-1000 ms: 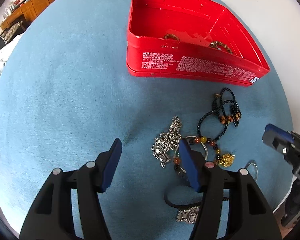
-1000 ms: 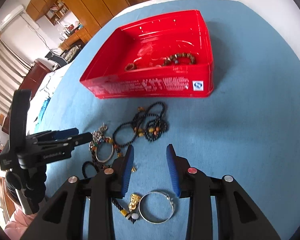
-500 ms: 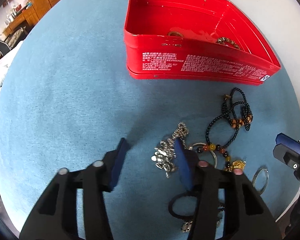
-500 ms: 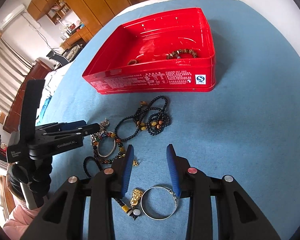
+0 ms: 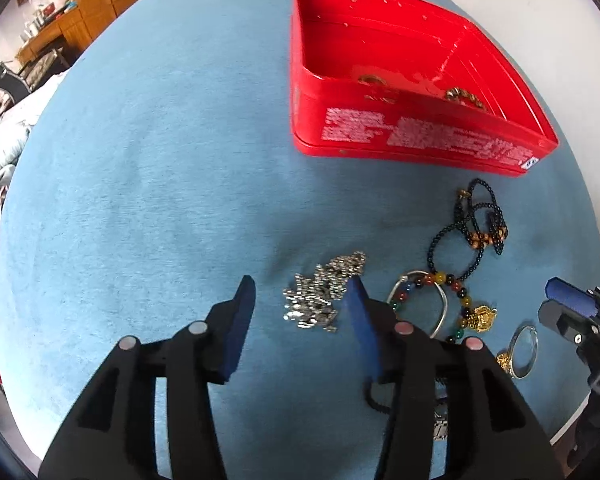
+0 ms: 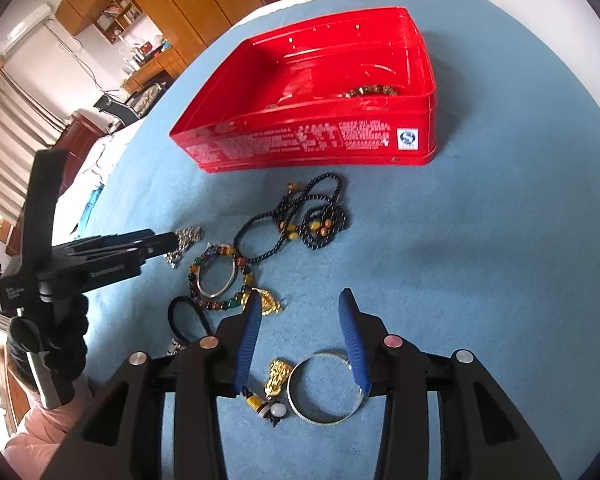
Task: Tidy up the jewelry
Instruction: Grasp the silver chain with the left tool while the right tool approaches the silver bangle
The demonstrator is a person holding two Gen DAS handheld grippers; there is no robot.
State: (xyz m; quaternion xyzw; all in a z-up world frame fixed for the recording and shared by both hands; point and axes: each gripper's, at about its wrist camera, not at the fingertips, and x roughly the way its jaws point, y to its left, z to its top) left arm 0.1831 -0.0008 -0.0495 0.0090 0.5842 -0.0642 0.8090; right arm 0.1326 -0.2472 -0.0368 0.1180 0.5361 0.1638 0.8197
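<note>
Left to right across the round table point(image 5: 148, 168) under its blue felt-like cloth. The left hand-held gripper point(image 5: 302, 300), black with blue pads, hangs low over the cloth with its jaws spread wide and nothing between them. The heap of silver chain links point(image 5: 326, 290) lies in the gap just ahead of its right pad; whether the pad touches the chain cannot be told.

Next to the chain lies a bracelet of many-coloured round beads point(image 6: 220, 276), looped over a plain silver bangle point(image 6: 220, 280), with a gold charm point(image 6: 266, 302) at its near edge. A black cord loop point(image 6: 186, 318) lies nearer the viewer, partly hidden by the gripper bodies. Beyond the bracelet sprawls a long string of small black beads with amber spacers point(image 6: 300, 220), in several loose coils.

The shallow rectangular red tin box point(image 6: 312, 144) with white print on its side stands farther back, apart from the loose pieces. It holds a brown bead bracelet point(image 6: 374, 91) and a small brass-coloured ring point(image 5: 372, 79).

The right hand-held gripper point(image 6: 300, 332) is likewise spread open, holding nothing. Its jaws stand over a ridged silver bangle point(image 6: 326, 390) lying flat on the cloth, with a gold pendant on a cord with a pale bead point(image 6: 278, 380) just left of the bangle.
</note>
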